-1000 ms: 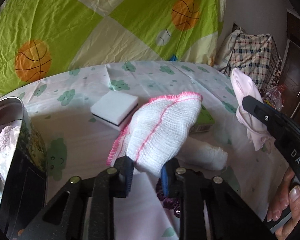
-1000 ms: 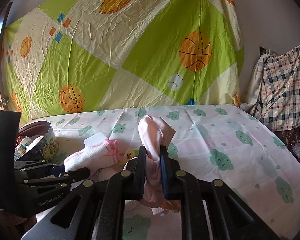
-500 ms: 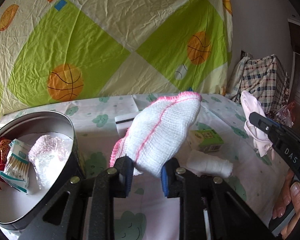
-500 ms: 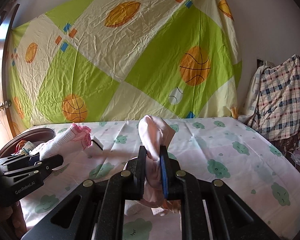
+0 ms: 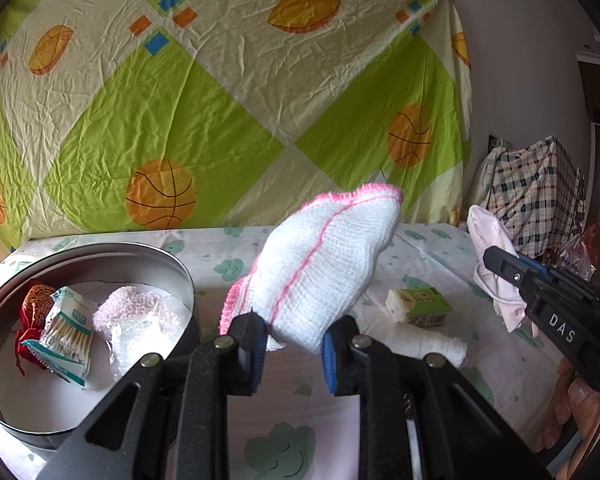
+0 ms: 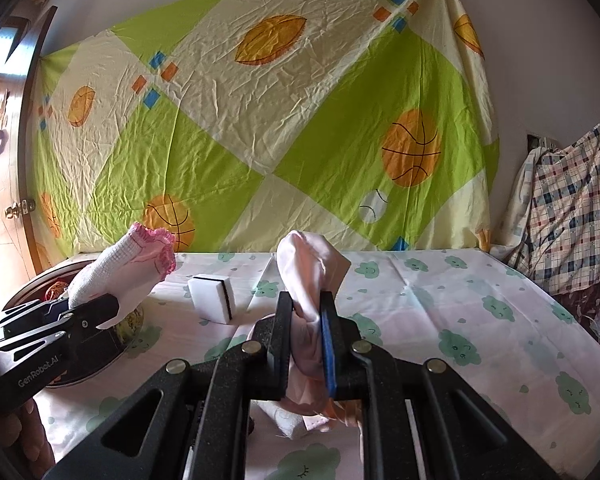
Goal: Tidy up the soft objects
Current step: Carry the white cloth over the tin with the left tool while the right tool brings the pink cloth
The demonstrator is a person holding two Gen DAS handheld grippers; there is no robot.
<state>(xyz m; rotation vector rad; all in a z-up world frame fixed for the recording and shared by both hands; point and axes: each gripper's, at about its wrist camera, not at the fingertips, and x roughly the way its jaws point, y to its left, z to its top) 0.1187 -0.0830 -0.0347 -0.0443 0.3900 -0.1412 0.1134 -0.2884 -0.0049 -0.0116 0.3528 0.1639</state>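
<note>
My left gripper [image 5: 294, 338] is shut on a white knitted cloth with pink trim [image 5: 320, 264], held up above the table just right of a round metal tin [image 5: 182, 276]. The tin holds a cotton-swab pack [image 5: 66, 334], a red pouch [image 5: 34, 300] and a fluffy pink item in plastic [image 5: 130, 312]. In the right wrist view my right gripper [image 6: 306, 322] is shut on a pale pink cloth [image 6: 310, 270] that sticks up between its fingers. The left gripper [image 6: 66, 322] with its white cloth [image 6: 124, 276] shows at the left there, over the tin.
On the cloud-print tablecloth [image 6: 440, 304] lie a white sponge block with a black layer [image 6: 214, 296], a small green box [image 5: 418, 306] and a rolled white cloth [image 5: 428, 344]. A checked fabric pile [image 6: 568, 216] stands at the right. A ball-print sheet [image 6: 280, 128] hangs behind.
My left gripper has risen and swung left with the white cloth, so the tin's inside has come fully into view. The right gripper has shifted a little, still holding the pink cloth.
</note>
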